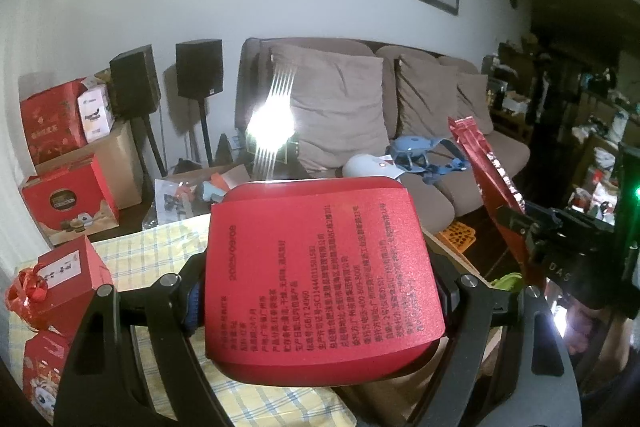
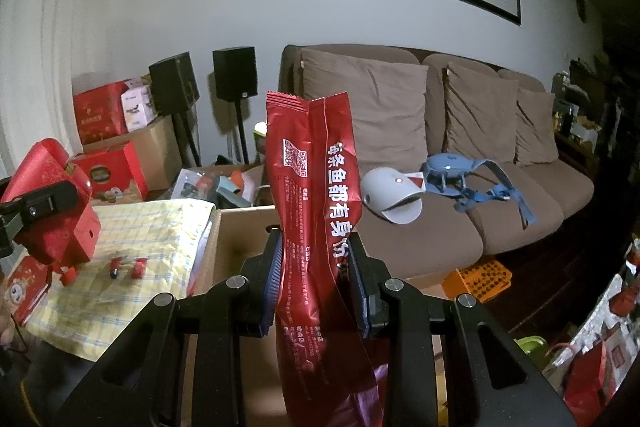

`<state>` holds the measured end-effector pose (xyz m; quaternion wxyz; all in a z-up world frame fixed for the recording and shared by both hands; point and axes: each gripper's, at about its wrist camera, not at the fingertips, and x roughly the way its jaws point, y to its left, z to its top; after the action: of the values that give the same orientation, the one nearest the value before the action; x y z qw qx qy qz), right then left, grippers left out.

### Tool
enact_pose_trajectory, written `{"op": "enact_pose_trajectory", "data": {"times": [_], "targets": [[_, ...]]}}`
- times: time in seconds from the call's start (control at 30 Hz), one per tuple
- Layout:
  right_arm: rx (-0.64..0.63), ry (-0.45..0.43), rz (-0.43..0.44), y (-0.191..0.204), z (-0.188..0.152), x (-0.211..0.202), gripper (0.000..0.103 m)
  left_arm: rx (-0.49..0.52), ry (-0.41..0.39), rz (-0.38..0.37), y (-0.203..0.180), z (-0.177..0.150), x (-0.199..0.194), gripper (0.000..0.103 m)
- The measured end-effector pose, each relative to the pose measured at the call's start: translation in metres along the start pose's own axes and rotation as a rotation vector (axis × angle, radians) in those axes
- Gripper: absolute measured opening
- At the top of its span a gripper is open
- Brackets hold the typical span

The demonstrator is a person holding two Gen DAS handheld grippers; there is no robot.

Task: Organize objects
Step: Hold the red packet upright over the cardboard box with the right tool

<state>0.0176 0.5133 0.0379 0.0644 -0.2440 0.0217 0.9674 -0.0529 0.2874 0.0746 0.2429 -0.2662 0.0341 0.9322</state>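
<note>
My left gripper is shut on a red rounded box whose printed label faces the camera. It hangs above the yellow checked tablecloth. In the right wrist view the same red box shows at the far left. My right gripper is shut on a tall red foil packet with white lettering, held upright over an open cardboard box. In the left wrist view the foil packet stands at the right, beside the red box and apart from it.
Two small red items lie on the checked cloth. Red gift boxes stand at the table's left edge. Behind are a brown sofa with a white cap, speakers and stacked cartons. An orange crate sits on the floor.
</note>
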Motion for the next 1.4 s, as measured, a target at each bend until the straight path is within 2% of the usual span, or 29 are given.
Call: {"op": "enact_pose_trajectory", "data": {"times": [0.6,0.9,1.4], "targets": [[0.029,-0.002,-0.037,-0.019,-0.001,-0.005,0.030,0.004,-0.008,-0.040,-0.020,0.006,0.000,0.081],[0.075,-0.015,-0.062,-0.041,-0.002,-0.012,0.030,0.023,-0.045,-0.061,-0.032,0.025,-0.001,0.081],[0.070,-0.013,-0.056,-0.040,0.000,-0.014,0.030,0.034,-0.065,-0.075,-0.040,0.029,-0.007,0.081]]}}
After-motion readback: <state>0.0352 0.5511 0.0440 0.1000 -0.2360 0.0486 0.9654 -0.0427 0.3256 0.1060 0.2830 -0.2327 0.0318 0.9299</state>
